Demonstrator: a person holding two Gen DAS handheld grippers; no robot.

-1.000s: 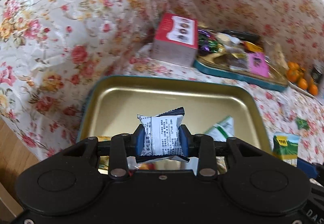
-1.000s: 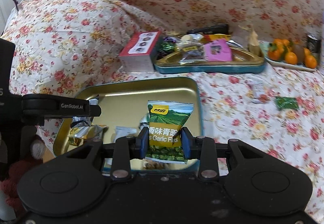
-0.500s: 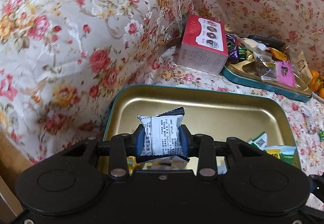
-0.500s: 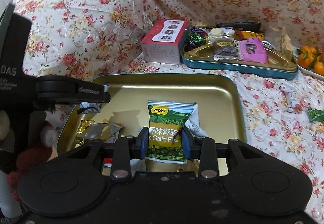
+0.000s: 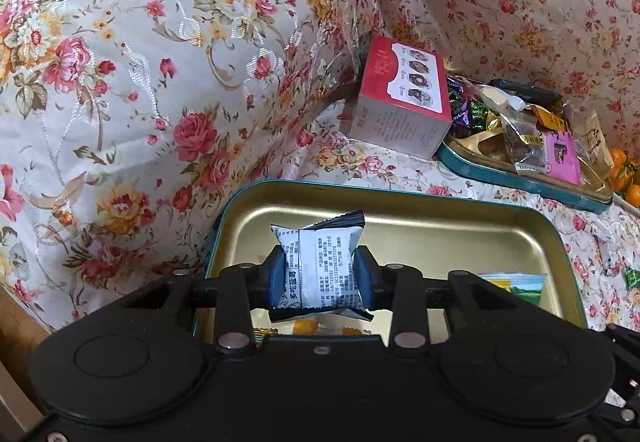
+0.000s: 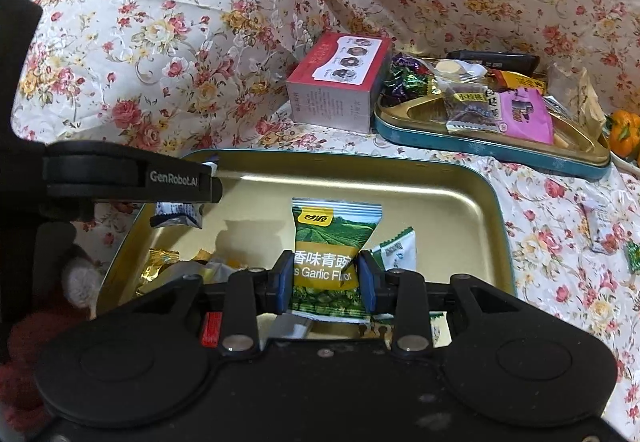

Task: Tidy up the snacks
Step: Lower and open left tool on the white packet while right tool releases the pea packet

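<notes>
Left wrist view: my left tool (image 5: 319, 276) pinches a white snack packet (image 5: 320, 266) over the gold tray (image 5: 460, 234), toward its 9 o'clock side. A red box (image 5: 400, 98) sits at 1 o'clock.

Right wrist view: my right tool (image 6: 326, 284) pinches a green pea packet (image 6: 330, 242) above the same tray (image 6: 440, 210). Loose sweets (image 6: 160, 262) lie at its 8 o'clock corner; a second tray (image 6: 492, 150) of snacks sits at 2 o'clock.
</notes>
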